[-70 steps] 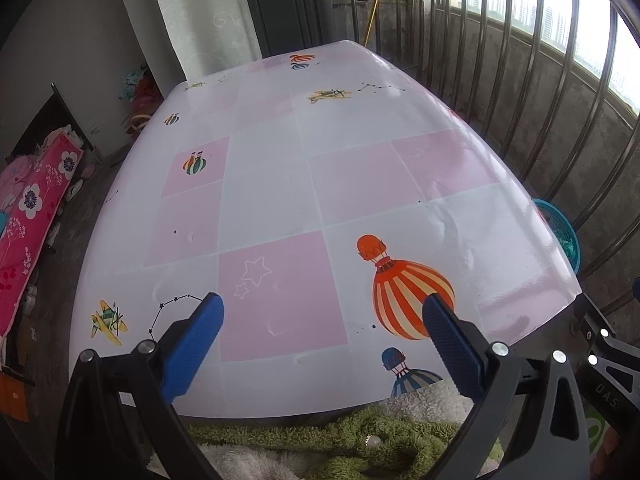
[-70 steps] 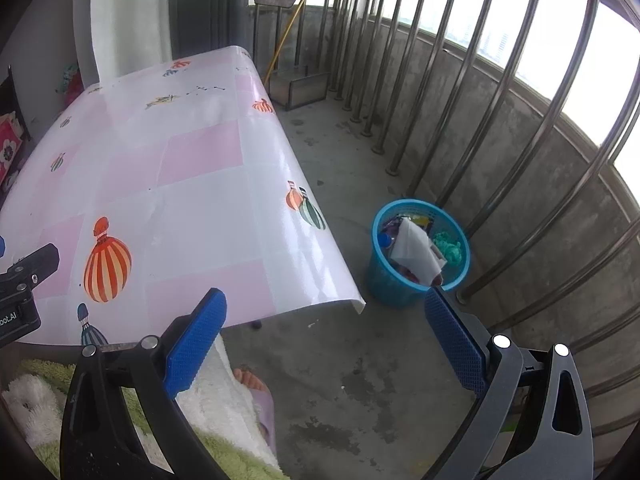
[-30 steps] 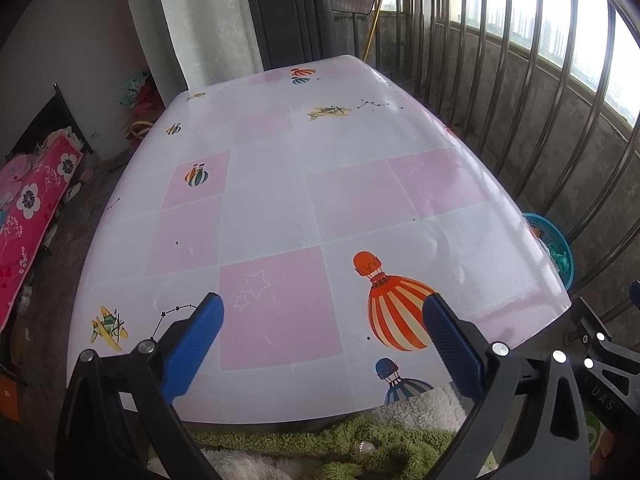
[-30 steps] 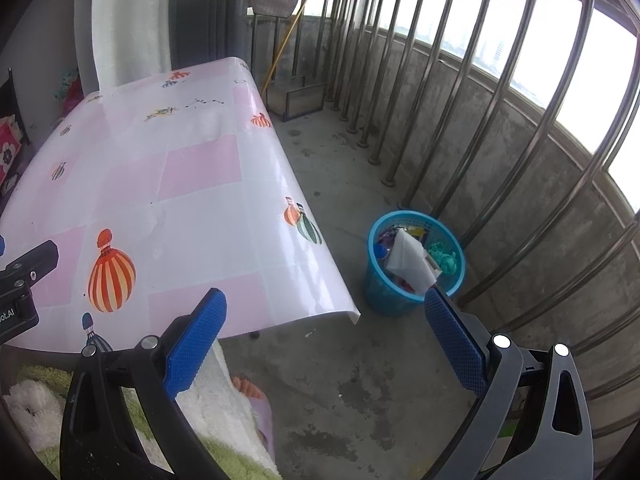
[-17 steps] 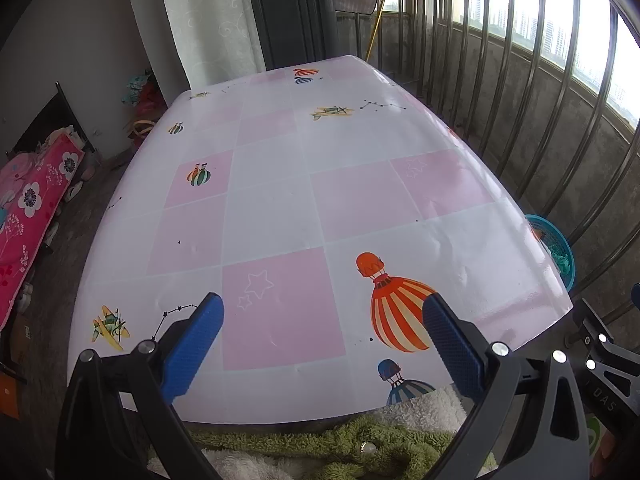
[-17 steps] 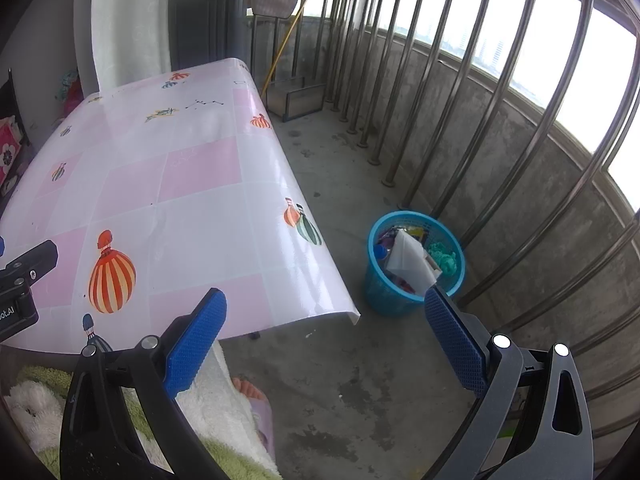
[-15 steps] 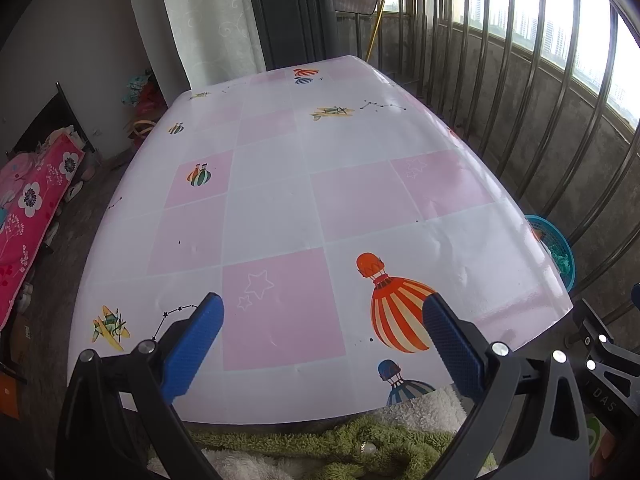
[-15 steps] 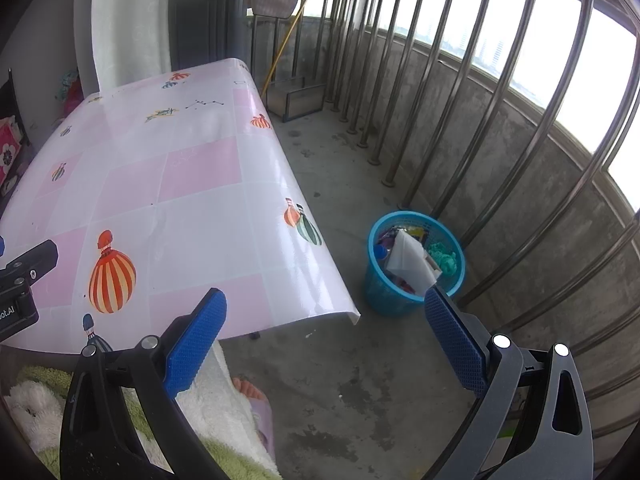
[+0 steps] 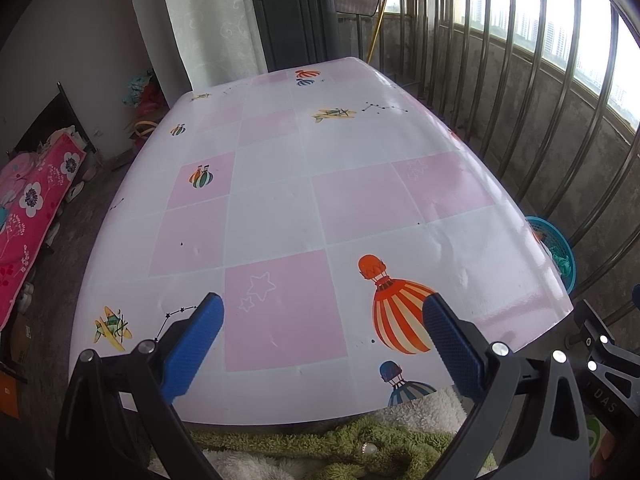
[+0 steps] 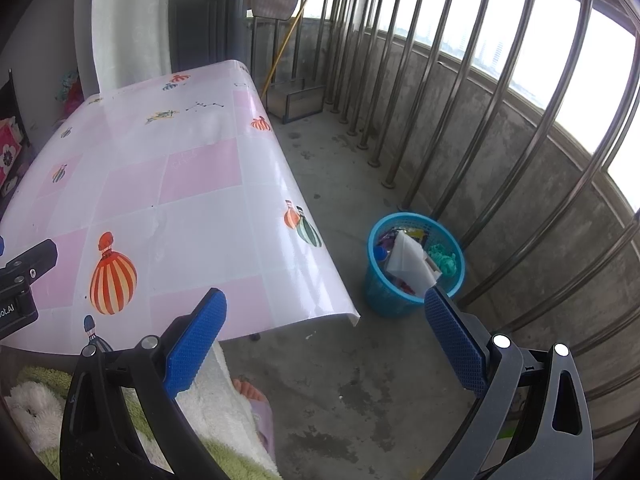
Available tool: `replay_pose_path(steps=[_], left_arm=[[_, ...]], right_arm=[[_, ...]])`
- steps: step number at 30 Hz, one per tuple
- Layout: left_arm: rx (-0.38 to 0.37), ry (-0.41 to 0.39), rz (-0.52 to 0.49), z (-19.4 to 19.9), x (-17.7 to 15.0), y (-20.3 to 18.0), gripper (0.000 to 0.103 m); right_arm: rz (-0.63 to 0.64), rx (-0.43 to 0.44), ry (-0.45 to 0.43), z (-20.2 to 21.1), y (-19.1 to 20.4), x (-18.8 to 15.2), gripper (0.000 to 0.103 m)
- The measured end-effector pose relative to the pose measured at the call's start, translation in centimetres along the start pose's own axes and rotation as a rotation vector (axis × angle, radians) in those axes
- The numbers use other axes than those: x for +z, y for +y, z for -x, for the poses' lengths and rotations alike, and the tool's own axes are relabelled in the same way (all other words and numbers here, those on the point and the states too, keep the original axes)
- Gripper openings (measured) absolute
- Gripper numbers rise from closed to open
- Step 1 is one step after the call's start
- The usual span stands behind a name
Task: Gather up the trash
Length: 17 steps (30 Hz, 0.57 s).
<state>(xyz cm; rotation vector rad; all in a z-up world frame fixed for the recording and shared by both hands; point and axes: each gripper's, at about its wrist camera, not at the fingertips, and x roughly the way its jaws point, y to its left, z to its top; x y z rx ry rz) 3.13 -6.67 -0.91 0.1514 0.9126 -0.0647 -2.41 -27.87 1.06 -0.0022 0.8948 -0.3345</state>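
A blue trash basket (image 10: 380, 292) stands on the concrete floor right of the table, holding white paper (image 10: 408, 260), a green crumpled piece and other trash. Its rim also shows in the left wrist view (image 9: 558, 240). My left gripper (image 9: 320, 336) is open and empty, held over the near edge of the table (image 9: 276, 216), which has a pink-and-white checked cover with balloon prints. My right gripper (image 10: 324, 332) is open and empty, held over the floor beside the table's near right corner, short of the basket. No loose trash shows on the table.
Metal railing bars (image 10: 500, 120) on a low concrete wall run along the right. A metal dustpan (image 10: 296, 100) and broom handle stand at the far end. A green and white fluffy garment (image 9: 340, 444) lies below the grippers. A pink floral bed (image 9: 28, 196) is at far left.
Both views have lifted and pulled back slightly since the earliest frames. Both grippers stay open and empty. The basket and its trash have not moved.
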Motion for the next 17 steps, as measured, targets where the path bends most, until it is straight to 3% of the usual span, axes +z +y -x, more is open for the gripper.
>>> replay_pose_path(steps=[17], left_arm=[[-0.001, 0.0, 0.001, 0.05, 0.15, 0.01, 0.097]], right_arm=[[-0.003, 0.0, -0.001, 0.09, 0.13, 0.0, 0.095]])
